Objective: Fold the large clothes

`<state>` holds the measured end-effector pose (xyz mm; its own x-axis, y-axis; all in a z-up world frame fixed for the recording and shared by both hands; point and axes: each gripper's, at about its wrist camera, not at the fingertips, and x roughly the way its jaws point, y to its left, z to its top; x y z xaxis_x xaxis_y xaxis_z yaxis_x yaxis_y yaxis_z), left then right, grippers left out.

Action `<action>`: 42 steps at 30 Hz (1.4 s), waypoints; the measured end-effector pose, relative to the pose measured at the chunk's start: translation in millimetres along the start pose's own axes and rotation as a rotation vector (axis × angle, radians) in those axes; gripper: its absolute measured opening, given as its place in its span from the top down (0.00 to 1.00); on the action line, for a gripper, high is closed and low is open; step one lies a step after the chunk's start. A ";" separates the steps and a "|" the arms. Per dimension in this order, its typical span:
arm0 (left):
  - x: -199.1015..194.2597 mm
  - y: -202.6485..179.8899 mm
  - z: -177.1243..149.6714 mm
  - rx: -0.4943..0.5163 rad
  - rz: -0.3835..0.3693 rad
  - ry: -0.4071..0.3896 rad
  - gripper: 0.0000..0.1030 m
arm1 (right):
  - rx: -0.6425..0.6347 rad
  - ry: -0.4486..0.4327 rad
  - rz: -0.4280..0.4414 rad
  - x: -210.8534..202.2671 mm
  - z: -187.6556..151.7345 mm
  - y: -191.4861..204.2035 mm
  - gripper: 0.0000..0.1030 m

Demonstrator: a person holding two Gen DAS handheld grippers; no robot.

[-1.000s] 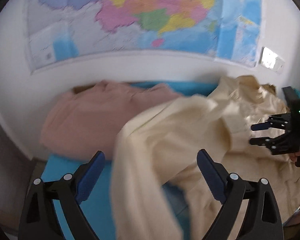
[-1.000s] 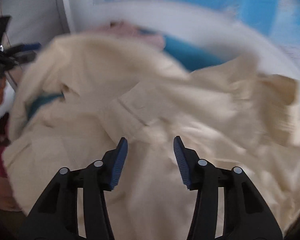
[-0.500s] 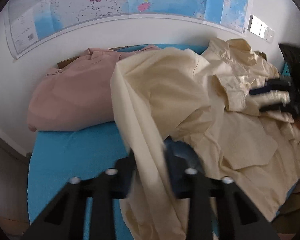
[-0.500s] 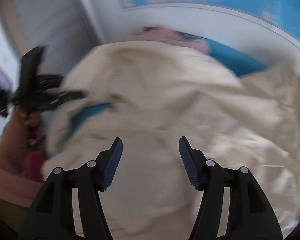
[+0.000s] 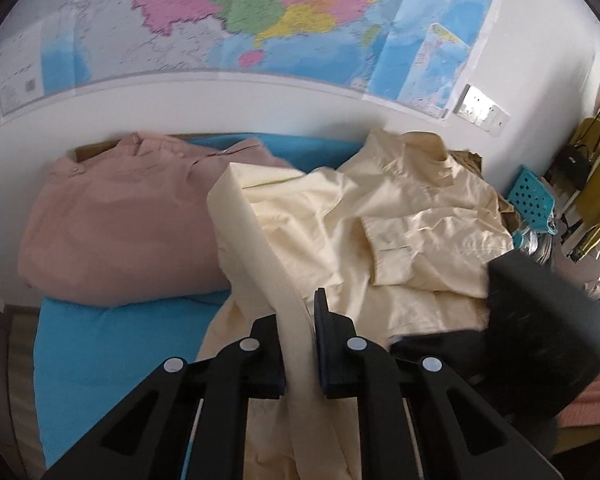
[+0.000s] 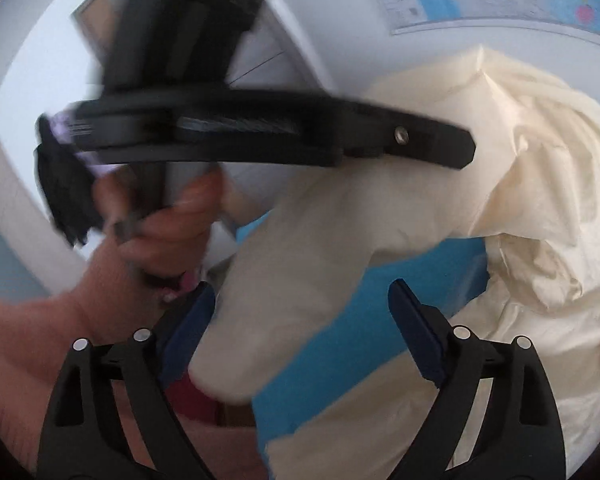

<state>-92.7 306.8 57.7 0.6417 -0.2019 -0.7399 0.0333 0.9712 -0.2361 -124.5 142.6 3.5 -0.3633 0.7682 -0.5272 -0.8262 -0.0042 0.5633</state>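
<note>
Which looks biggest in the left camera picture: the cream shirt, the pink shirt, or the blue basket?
1. cream shirt, though part hangs near the camera
2. pink shirt
3. blue basket, farthest away

Your left wrist camera looks down across the blue bed (image 5: 100, 344) toward the wall map (image 5: 260, 20). Your right one faces leftward, close on your left hand (image 6: 160, 232) — both share the cream shirt (image 5: 400, 220).

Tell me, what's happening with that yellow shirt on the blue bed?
A person is folding it with two hand-held grippers. The left gripper is closing on a strip of the cream shirt, pinched between its jaws. The right gripper is opening, gripping nothing. A pink garment lies beside it on the blue bed.
</note>
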 end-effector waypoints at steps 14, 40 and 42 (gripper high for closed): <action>-20.6 -97.6 65.4 0.128 -0.404 -0.213 0.25 | 0.029 -0.228 -0.185 -244.2 -14.7 -12.8 0.88; 140.3 -95.5 -0.7 0.144 -0.092 0.074 0.24 | 0.317 0.000 -0.661 -259.5 -146.5 -99.2 0.11; 137.4 -97.8 3.1 0.147 -0.093 0.055 0.24 | 0.448 -0.107 -0.552 -290.4 -160.2 -117.2 0.11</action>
<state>-5.3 184.5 -18.9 0.5877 -0.2940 -0.7538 0.2044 0.9554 -0.2133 9.0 -182.6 -11.4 0.1198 0.6414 -0.7578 -0.6127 0.6483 0.4519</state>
